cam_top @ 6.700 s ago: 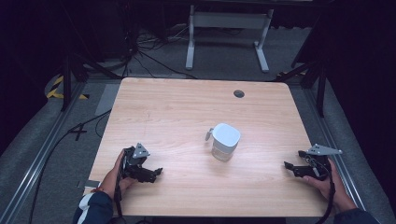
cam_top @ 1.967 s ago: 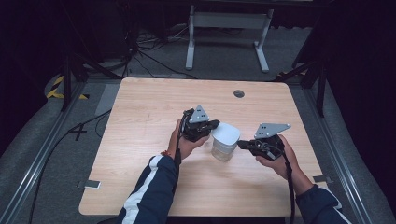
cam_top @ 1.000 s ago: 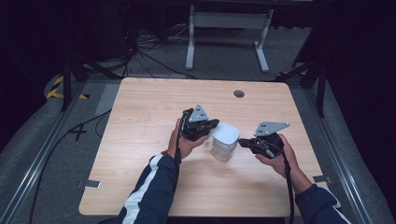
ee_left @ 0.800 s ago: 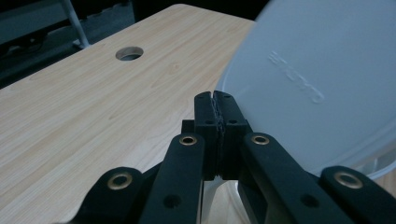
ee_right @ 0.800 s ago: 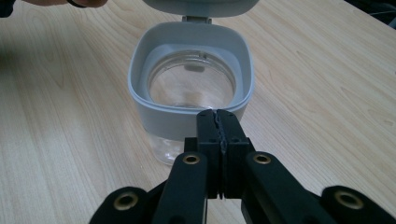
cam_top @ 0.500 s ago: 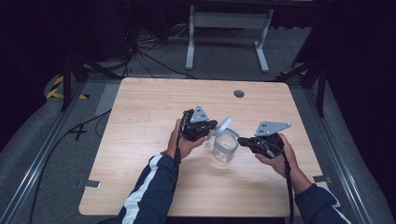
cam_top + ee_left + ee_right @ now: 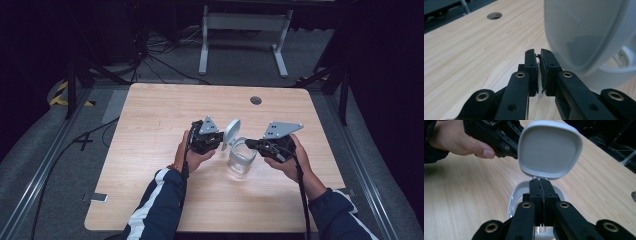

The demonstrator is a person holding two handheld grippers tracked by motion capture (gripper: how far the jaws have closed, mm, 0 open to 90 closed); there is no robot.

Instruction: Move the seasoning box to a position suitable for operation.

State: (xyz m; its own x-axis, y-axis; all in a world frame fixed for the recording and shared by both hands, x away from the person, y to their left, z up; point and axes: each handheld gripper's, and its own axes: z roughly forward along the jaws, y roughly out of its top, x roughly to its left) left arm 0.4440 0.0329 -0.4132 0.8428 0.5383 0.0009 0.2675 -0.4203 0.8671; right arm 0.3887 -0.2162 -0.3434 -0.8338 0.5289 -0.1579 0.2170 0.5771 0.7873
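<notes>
A clear container with a white rim stands mid-table, and its white flip lid is tilted up and open. My left gripper is shut, its tips right beside the lid's edge. In the left gripper view the lid's outer face looms just right of my shut left gripper. My right gripper is shut at the container's right rim. In the right gripper view my right gripper ends at the hinge, under the lid's inner face, with the left gripper behind it.
The wooden table has a round cable hole near its far edge. A hand holds the left gripper. A metal stand and cables lie on the floor beyond the table.
Both grippers came from the table's near corners to the container. Over the last second the lid swung from closed to upright and open, with the left gripper rising slightly at its edge.
</notes>
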